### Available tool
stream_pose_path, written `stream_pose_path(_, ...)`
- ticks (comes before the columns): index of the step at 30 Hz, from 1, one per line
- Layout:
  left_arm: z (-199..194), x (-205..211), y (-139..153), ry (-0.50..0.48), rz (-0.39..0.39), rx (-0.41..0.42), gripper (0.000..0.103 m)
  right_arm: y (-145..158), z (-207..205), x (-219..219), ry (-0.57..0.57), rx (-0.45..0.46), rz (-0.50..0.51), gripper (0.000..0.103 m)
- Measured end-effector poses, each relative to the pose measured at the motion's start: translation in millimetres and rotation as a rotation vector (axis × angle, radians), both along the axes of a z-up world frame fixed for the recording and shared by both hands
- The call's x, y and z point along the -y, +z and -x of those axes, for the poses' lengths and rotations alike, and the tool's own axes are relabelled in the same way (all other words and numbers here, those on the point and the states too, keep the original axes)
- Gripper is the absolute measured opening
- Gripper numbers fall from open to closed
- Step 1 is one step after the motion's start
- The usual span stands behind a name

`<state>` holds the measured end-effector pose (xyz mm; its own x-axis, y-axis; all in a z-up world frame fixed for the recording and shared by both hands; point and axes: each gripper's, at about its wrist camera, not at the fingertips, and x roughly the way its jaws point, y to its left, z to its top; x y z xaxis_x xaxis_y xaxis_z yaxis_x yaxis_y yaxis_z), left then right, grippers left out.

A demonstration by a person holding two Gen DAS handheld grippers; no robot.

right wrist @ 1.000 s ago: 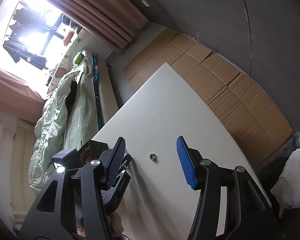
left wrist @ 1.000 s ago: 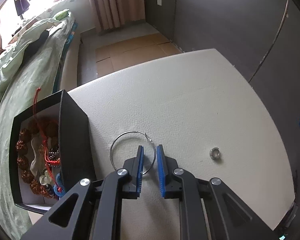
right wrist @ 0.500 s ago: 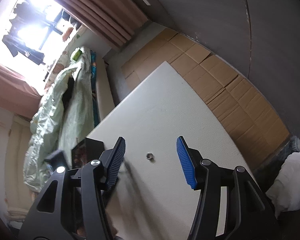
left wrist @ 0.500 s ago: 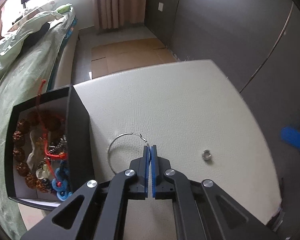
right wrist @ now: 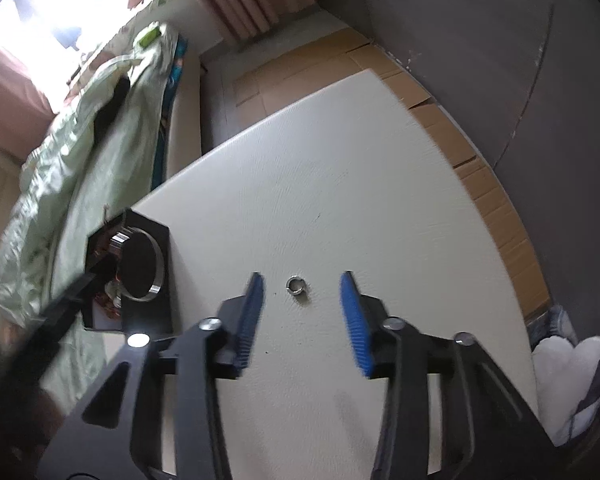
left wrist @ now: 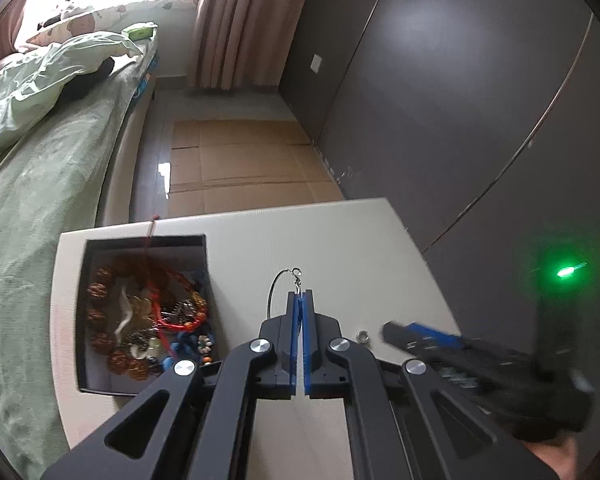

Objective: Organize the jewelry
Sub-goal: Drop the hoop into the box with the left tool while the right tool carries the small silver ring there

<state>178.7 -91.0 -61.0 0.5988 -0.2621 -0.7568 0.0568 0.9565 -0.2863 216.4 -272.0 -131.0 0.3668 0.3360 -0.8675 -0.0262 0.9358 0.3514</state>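
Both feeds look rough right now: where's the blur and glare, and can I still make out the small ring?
Left wrist view: right hand-held gripper smeared by motion, green light flare at right, window blown out; hoop earring sharp in the shut left hand-held gripper. Right wrist view: small ring crisp between the closing jaws, left edge blurred, window overexposed, fisheye bends the table edges.

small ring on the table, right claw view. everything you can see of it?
The ring is a small silvery metal band, shiny, with a dark open centre. It may have a gap in its loop; too small to tell. It lies flat on the white textured table, away from the black jewelry box. It sits between the blue pads of the right claw, which are closing but do not touch it. Only the table touches it. The left view shows it too.
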Motion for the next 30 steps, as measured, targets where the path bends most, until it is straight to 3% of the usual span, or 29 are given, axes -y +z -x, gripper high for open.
stream_pose_path(14, 16.1, -61.7, 29.4, 0.053, 0.071, 0.042, 0.0, -24.3, -9.4, -39.3, 0.054, -0.001, 0.227, 0.027)
stream_pose_path(17, 16.3, -76.3, 27.0, 0.071, 0.087, 0.033, 0.0, -27.3, -10.0, -48.4, 0.069, 0.006, 0.276, 0.024)
stream_pose_path(20, 15.5, -87.6, 23.8, 0.088, 0.091, 0.026, 0.0, -28.1, -8.8, -56.1, 0.082, 0.019, 0.333, 0.013)
stream_pose_path(24, 13.0, -101.2, 15.5, 0.118, 0.094, 0.001, 0.0, -26.5, -10.0, -57.1, 0.08, 0.021, 0.308, 0.013)
stream_pose_path(30, 7.9, -114.1, 0.4, 0.14, 0.101, -0.039, 0.0, 0.3, -7.3, -64.9, 0.074, 0.096, 0.236, 0.013)
